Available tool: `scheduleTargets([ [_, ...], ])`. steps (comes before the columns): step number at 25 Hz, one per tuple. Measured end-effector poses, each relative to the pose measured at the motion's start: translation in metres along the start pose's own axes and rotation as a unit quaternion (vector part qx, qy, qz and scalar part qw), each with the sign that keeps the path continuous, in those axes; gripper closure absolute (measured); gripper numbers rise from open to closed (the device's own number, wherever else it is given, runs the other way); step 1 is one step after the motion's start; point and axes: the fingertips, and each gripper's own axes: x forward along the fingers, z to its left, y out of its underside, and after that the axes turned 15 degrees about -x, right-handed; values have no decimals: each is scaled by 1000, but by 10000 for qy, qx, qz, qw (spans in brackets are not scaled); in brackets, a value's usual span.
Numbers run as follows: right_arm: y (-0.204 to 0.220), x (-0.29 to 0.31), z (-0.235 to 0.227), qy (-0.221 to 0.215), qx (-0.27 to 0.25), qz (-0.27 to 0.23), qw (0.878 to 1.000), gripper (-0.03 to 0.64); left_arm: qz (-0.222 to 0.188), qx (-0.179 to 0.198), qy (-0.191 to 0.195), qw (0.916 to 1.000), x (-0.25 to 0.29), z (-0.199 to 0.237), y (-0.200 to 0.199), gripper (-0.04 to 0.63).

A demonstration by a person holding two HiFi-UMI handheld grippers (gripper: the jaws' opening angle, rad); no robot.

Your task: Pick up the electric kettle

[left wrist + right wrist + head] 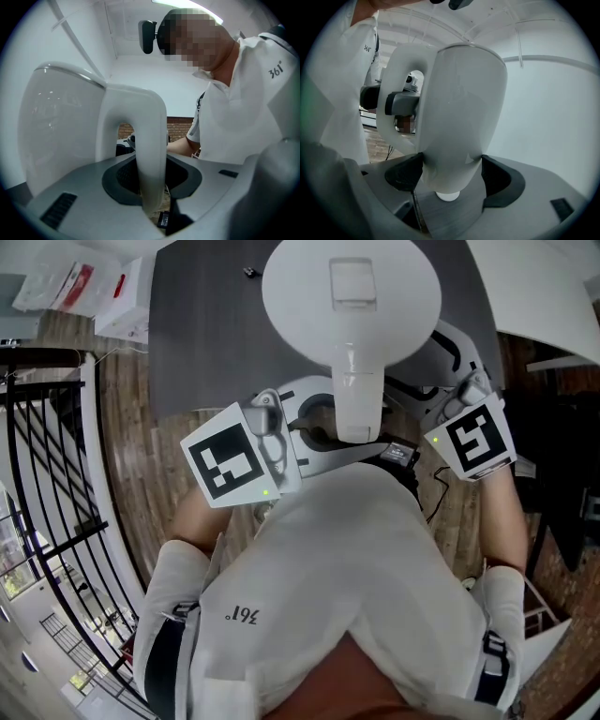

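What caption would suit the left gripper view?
Left gripper clamped on the white electric kettle by its handle, a white-shirted person behind.

The kettle [352,296] fills the space between the two tools. Its handle [151,150] is clamped in the left tool [151,187] and its body is wedged in the right tool [451,173]. Close behind both, the person's torso [356,549] blocks the way back. Ahead, the grey bench [202,334] lies open but for a small dark item [249,272]. A black railing [42,356] stands well outside the left tool.
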Motion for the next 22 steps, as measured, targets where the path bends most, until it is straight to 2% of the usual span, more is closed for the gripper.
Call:
scheduleTargets([
  [10, 12, -20, 19, -171, -53, -69, 9998, 218, -103, -221, -158, 9996, 22, -16, 9, 495],
  [17, -3, -24, 40, 24, -41, -9, 10000, 218, -11, -127, -11, 9999, 9, -39, 20, 495],
  [22, -22, -23, 72, 88, -38, 95, 9999, 218, -27, -159, 132, 9998, -12, -66, 36, 495],
])
